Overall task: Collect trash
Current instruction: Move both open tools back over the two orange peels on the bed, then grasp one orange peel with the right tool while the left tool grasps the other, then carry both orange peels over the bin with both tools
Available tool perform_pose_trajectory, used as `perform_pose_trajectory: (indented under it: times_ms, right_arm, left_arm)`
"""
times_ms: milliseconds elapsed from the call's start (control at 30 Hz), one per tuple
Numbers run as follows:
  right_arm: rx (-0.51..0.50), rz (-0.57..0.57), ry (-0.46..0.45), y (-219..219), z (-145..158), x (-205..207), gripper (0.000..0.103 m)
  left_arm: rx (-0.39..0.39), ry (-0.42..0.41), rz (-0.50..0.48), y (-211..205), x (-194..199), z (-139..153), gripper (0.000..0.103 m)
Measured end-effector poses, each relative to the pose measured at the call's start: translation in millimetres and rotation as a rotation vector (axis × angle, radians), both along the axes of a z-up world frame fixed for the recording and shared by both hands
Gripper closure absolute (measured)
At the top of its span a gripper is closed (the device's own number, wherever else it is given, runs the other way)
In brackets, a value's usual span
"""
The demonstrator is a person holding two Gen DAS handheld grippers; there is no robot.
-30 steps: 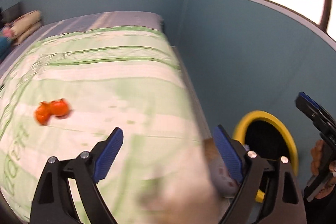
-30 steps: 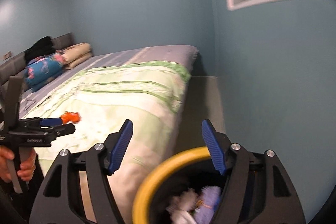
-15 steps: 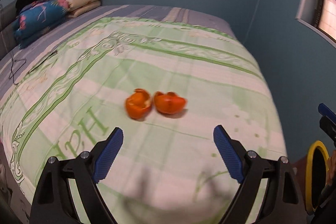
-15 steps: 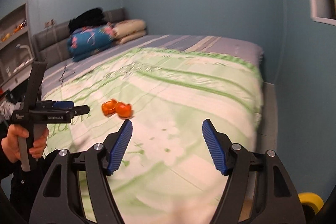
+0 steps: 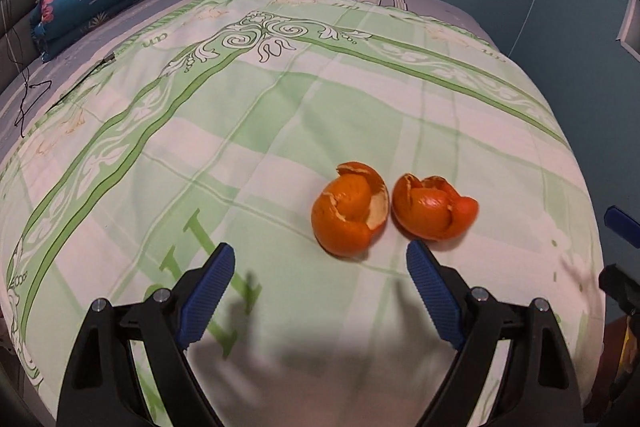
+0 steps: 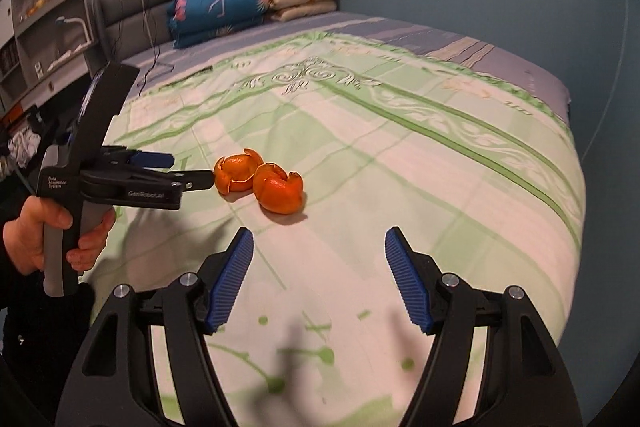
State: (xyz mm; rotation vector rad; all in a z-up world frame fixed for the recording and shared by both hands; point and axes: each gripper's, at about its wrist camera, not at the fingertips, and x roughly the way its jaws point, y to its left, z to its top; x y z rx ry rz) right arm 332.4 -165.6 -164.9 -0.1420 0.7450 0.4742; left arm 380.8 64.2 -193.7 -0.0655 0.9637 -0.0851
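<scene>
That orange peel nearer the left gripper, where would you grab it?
Probably across its curled-up walls from above. The left peel sits as an open cup on the bedspread, torn edges up, so pinching opposite sides should fold it shut. The open left gripper is already just short of it.

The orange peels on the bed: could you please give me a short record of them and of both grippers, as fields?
peels: two, left peel and right peel, side by side, touching or nearly so
surface: green patterned bedspread
left gripper: open, empty, just short of the left peel
right gripper: open, empty, farther back from the peels
headboard end: folded bedding
bin: not in view
</scene>
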Motion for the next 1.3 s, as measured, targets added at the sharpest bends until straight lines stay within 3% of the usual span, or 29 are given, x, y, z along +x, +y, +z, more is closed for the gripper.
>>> perform_pose_trajectory:
  times_ms: [200, 433, 567, 833, 1033, 1100, 1300]
  right_arm:
    - [-0.046, 0.049, 0.043, 25, -17, 31, 0.038]
    - [-0.102, 0.110, 0.090, 52, -35, 61, 0.039]
    - [-0.141, 0.138, 0.106, 67, -44, 75, 0.039]
    - [-0.181, 0.196, 0.183, 100, -68, 101, 0.049]
    - [-0.221, 0.199, 0.191, 118, -72, 110, 0.071]
    - [-0.199, 0.191, 0.198, 116, -66, 110, 0.075]
    - [-0.132, 0.167, 0.188, 92, -42, 87, 0.077]
  left_arm:
    - [0.026, 0.041, -0.012, 0, 26, -14, 0.019]
    - [0.056, 0.092, -0.016, -1, 52, -24, 0.029]
    - [0.021, 0.114, 0.000, 7, 73, -23, 0.034]
    - [-0.035, 0.159, 0.041, 29, 104, -32, 0.055]
    - [-0.048, 0.151, 0.021, 34, 102, -30, 0.079]
    - [-0.053, 0.148, 0.029, 38, 96, -29, 0.081]
    - [-0.078, 0.119, 0.040, 44, 79, -13, 0.084]
